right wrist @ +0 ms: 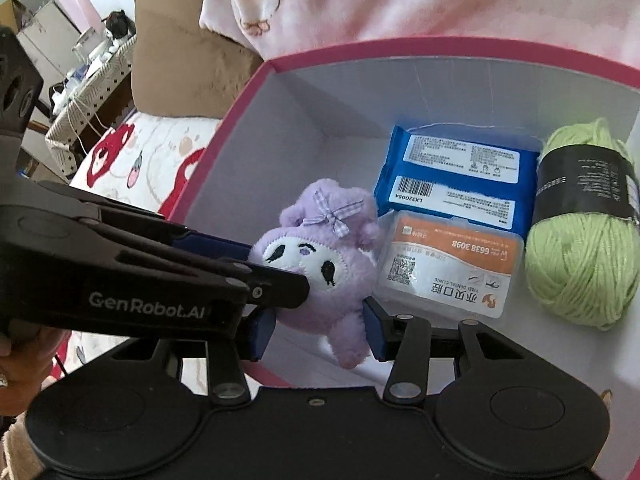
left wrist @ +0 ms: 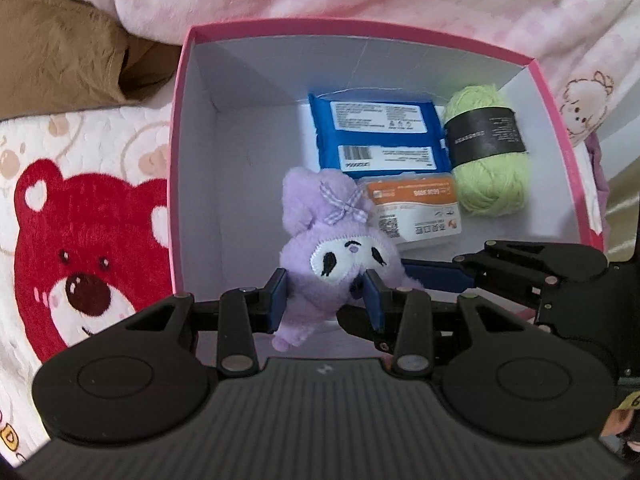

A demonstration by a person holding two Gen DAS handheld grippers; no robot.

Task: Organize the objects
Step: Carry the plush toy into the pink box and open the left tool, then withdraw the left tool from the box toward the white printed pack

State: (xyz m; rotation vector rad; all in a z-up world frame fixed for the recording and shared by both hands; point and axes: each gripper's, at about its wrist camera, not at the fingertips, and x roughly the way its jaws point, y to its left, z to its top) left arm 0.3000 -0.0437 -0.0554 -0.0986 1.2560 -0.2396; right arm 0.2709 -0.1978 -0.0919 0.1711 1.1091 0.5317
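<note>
Pinched at frame centre by both the left tongs (left wrist: pixel 326 296) and right tongs (right wrist: pixel 318 330), a fluffy purple plush toy (left wrist: pixel 336 256) with a checked bow is held over the pink box (left wrist: pixel 182 128); "GenRobot.AI" is printed on the left tongs.

purple plush (left wrist: pixel 336 264) (gingham bow), pink box (left wrist: pixel 182 128)

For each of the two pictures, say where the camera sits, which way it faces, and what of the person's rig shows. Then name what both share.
Left wrist: on the left gripper, facing down into the pink box; the right gripper enters from the right.
Right wrist: on the right gripper, facing into the box; the left gripper enters from the left.
Shared: purple plush toy, blue packet, green yarn, orange-labelled case.
</note>
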